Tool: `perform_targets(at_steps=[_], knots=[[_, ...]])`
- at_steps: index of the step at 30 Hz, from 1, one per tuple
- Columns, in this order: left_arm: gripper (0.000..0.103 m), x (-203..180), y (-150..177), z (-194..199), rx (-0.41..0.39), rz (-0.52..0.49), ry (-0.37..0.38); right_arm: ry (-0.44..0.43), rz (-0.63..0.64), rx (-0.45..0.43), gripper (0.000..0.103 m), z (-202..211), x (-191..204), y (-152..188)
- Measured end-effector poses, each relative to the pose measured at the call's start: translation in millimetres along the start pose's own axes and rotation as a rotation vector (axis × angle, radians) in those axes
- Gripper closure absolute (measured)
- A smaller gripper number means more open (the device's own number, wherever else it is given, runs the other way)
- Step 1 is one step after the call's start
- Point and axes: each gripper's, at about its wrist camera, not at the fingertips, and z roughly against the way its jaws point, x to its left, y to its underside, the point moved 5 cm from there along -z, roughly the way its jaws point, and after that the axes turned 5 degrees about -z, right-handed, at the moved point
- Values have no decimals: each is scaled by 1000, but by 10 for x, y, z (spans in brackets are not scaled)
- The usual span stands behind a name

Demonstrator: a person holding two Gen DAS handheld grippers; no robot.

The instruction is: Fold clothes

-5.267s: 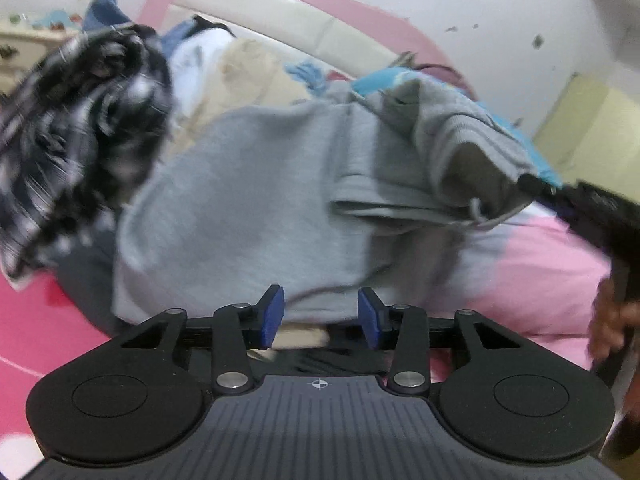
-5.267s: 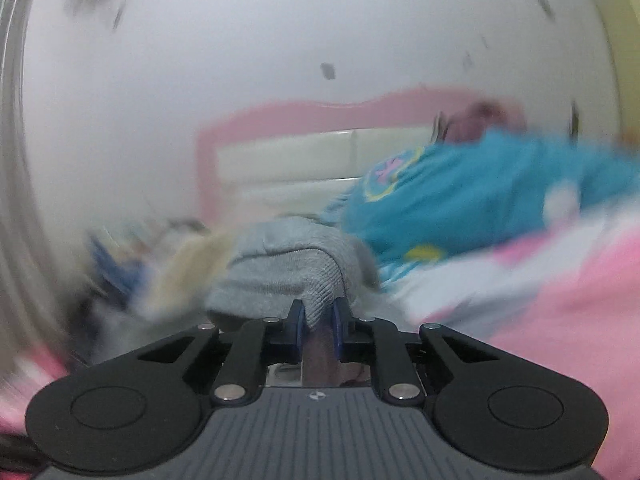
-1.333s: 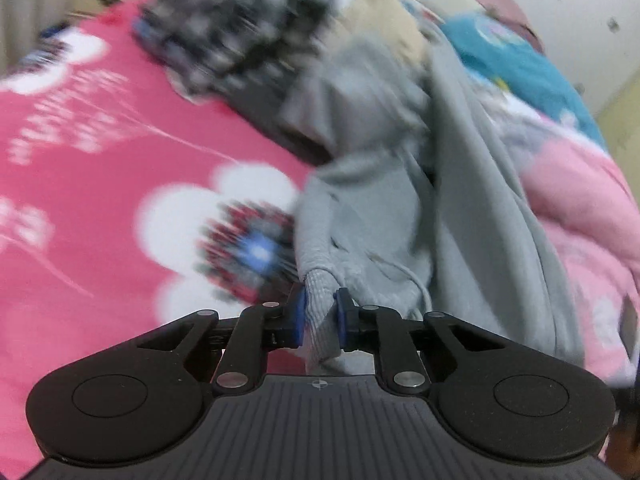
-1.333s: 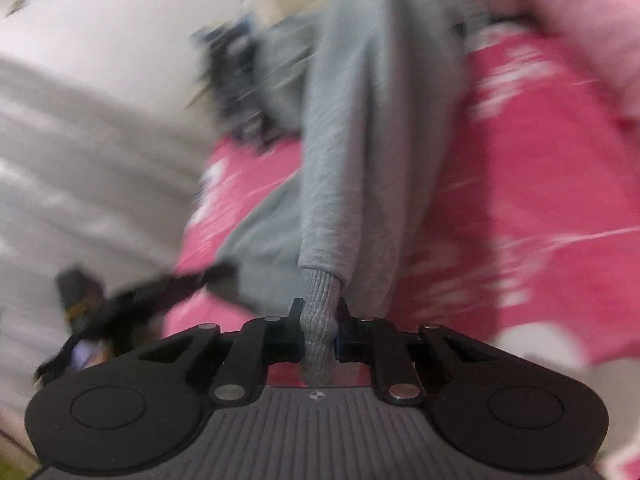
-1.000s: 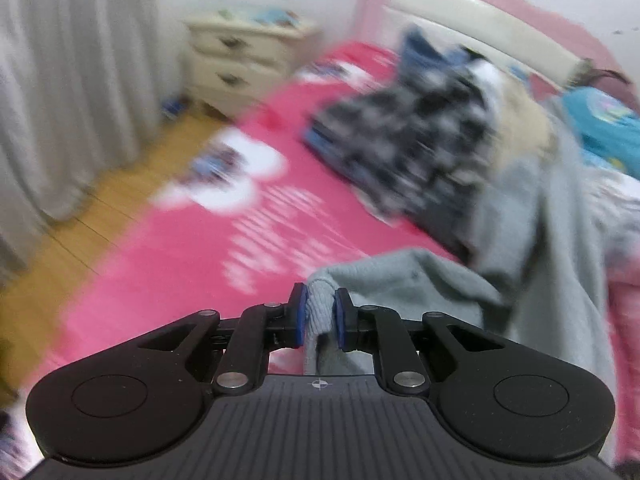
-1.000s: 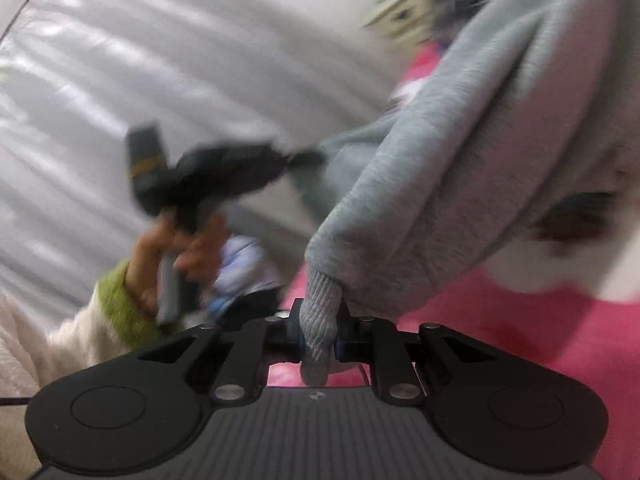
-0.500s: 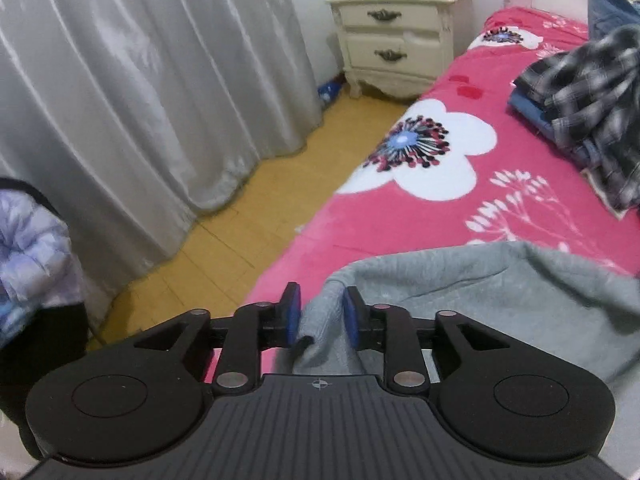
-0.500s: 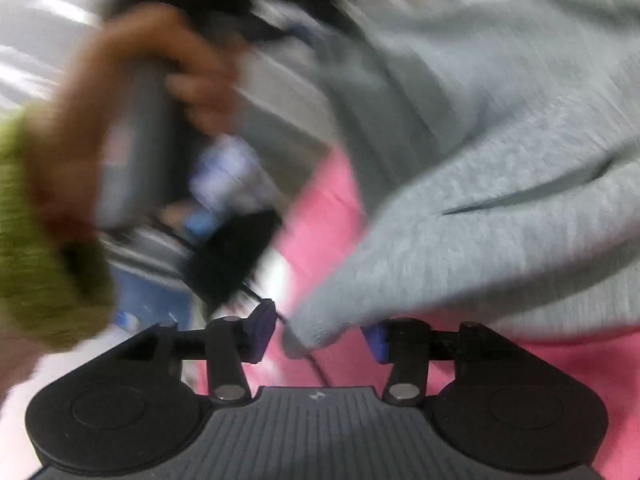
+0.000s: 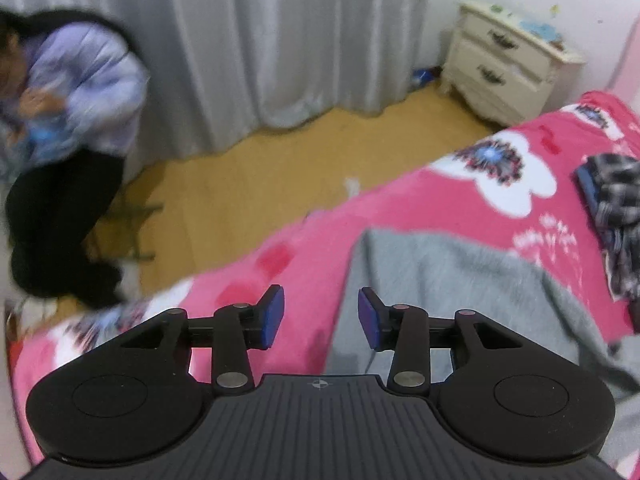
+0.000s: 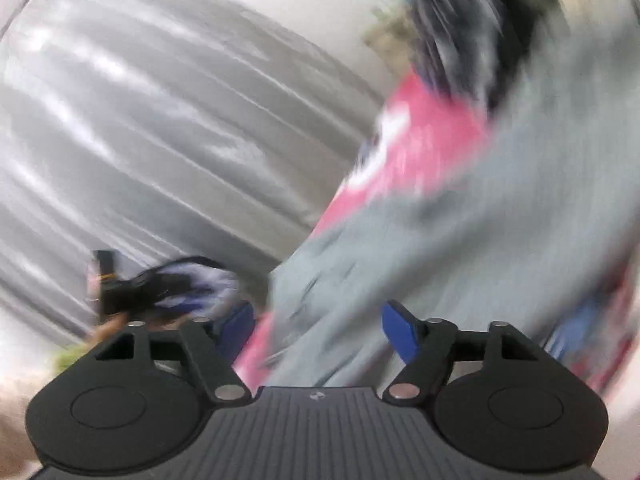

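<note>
The pink floral bedspread [image 9: 400, 216] fills the lower right of the left wrist view, and it's our landmark. On it, near its floor-side edge, lies the grey sweatshirt [image 9: 440, 280], spread loosely with one straight edge facing the floor. At the bedspread's far right sits a checked garment [image 9: 616, 208], well apart from the grey one.

The left gripper [image 9: 320, 314] hangs just above the grey cloth's edge, jaws wide apart, holding nothing. The right gripper [image 10: 318, 328] is over the same grey cloth [image 10: 460, 240], jaws also apart and empty.

Judging by that lie, a good fold wants the cloth smoothed flat on the bedspread, then two matching corners pinched cleanly, one layer each, so the edges meet square.

The left view gives the crisp picture: wooden floor, curtain, nightstand [image 9: 504, 76], a seated person [image 9: 68, 128] beyond the bedspread. The right view is motion-smeared, but shows more of the cloth's run up the bedspread.
</note>
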Motion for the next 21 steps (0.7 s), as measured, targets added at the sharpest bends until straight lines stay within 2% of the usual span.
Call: perform_targets(at_steps=[2,4,5,7,8,10,12,16,17,21], knots=[[62,93,116,171,41,22,8,103,193,-12,40,-1,52,-400],[61,186,232,344,82,45,16,206,365,18,47,-108,97,-659],[58,233,290,430,102,56,20,266,424,50,51,-172,20,-795],[50,247,452,589,145,97,52,374,498,151,69,-137,-168,-838],[49,231,543,639,167,128,74,399,500,207,71,-56,-312,-823],[49,200,700,584,214,218,115,390,449,322,74,156,-540,-755],[49,164,823,478,256,267,141,413,383,415,74,432,-735,-511],[49,15,989,116,324,164,138,614,314,583,75,876,-1227,288],[49,1,1018,46,339,144,154,644,290,606,77,939,-1295,422],[49,-58,1116,-260,419,65,225,527,317,503,78,1004,-789,411]])
